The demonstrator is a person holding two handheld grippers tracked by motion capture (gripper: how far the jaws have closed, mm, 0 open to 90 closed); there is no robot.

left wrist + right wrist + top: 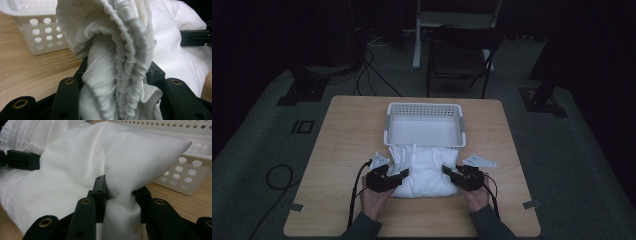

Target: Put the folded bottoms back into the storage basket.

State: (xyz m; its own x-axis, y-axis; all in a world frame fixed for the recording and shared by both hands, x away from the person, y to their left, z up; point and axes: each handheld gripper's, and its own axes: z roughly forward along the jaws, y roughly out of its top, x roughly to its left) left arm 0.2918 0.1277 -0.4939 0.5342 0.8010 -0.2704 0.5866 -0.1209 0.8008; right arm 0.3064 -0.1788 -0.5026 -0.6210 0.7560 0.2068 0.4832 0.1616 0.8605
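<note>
Currently left gripper (pixel 398 175) and right gripper (pixel 451 172) both clamp the folded white cloth garment (pixel 424 172); uneven lifting could unfold it before the white perforated plastic basket (pixel 424 106)

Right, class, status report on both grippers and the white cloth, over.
Left gripper and right gripper both clamped on white cloth. Cloth bunched beside basket. Nothing blocking.

A white basket (pixel 424 125) on the table (pixel 347 150), a chair (pixel 459 57) behind.
</note>
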